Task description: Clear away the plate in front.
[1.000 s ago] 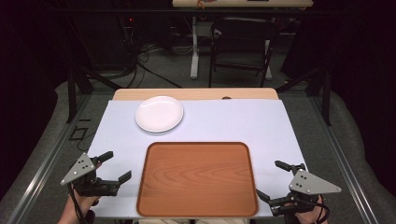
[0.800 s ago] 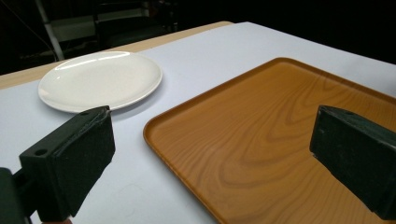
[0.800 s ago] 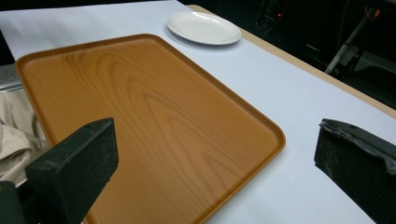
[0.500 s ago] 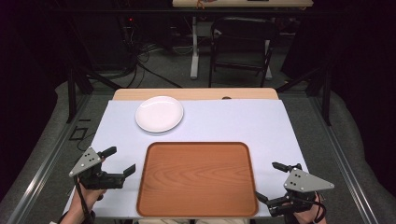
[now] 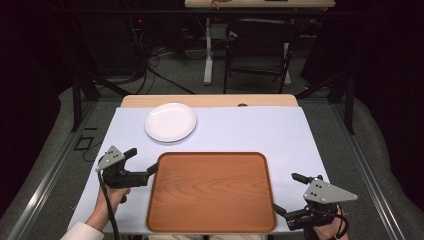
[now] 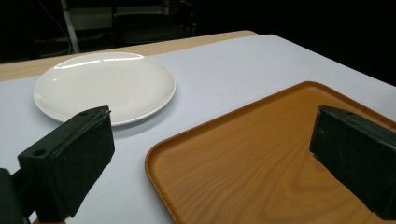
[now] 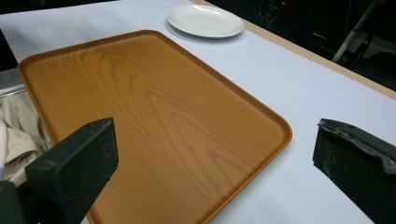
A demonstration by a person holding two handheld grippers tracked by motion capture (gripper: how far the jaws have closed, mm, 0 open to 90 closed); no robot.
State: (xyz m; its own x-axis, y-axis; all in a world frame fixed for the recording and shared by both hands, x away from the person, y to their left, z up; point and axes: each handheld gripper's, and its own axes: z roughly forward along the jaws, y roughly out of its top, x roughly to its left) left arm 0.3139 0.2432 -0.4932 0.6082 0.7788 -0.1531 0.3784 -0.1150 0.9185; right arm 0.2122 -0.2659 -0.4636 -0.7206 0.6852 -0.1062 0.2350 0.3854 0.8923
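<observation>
An empty wooden tray (image 5: pixel 210 192) lies near the front of the table. A white plate (image 5: pixel 170 122), also empty, sits beyond its far left corner. My left gripper (image 5: pixel 143 161) is open at that corner, one jaw over the tray's left rim and the other over the sheet. In the left gripper view, the left gripper (image 6: pixel 212 140) has the tray (image 6: pixel 261 154) corner between its jaws and the plate (image 6: pixel 105 86) ahead. My right gripper (image 5: pixel 286 192) is open by the tray's right edge, near the front corner. The right gripper (image 7: pixel 217 140) straddles that corner of the tray (image 7: pixel 154 107), with the plate (image 7: pixel 205 21) far off.
A pale sheet (image 5: pixel 250 130) covers the table, and a strip of bare wood (image 5: pixel 210 101) shows along the far edge. Behind the table stand a dark chair (image 5: pixel 257 47) and a desk leg (image 5: pixel 207 50) on a cabled floor. Metal rails run along both sides.
My left gripper has moved forward and right, up to the tray's far left corner. My right gripper has drawn back slightly toward the front edge, still open.
</observation>
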